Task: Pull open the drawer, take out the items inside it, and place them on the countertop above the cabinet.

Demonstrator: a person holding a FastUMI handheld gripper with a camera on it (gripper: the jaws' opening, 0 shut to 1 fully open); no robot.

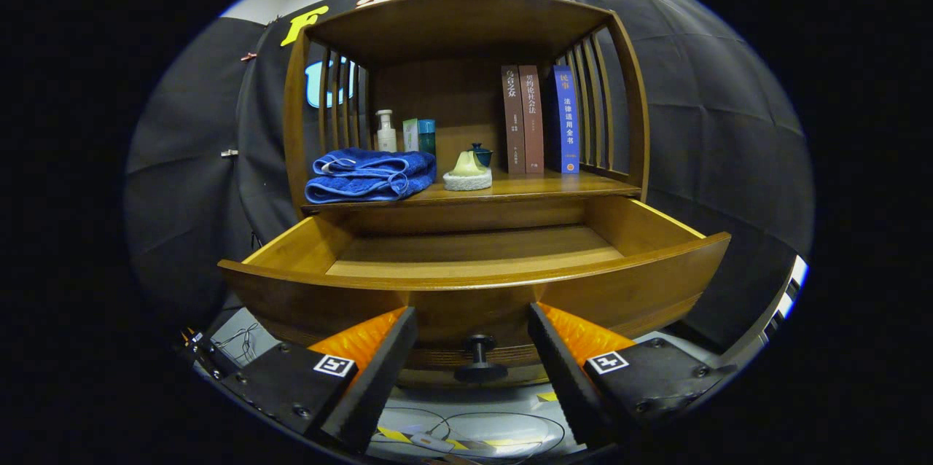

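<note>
The wooden cabinet's drawer (pixel 474 283) stands pulled out toward me, and its visible floor is bare wood. Its dark round knob (pixel 479 358) sits on the drawer front, between my fingers and apart from both. My gripper (pixel 472 334) is open just in front of the drawer front, with nothing held. On the countertop (pixel 539 188) above the drawer lie a folded blue towel (pixel 368 175) and a small pale yellow-green item on a white round base (pixel 467 172).
At the back of the countertop stand a white pump bottle (pixel 385 131), a green box (pixel 411 135), a blue container (pixel 426 135), a dark lidded cup (pixel 480 154) and three upright books (pixel 539 119). Slatted wooden sides enclose the shelf. Cables lie on the floor below.
</note>
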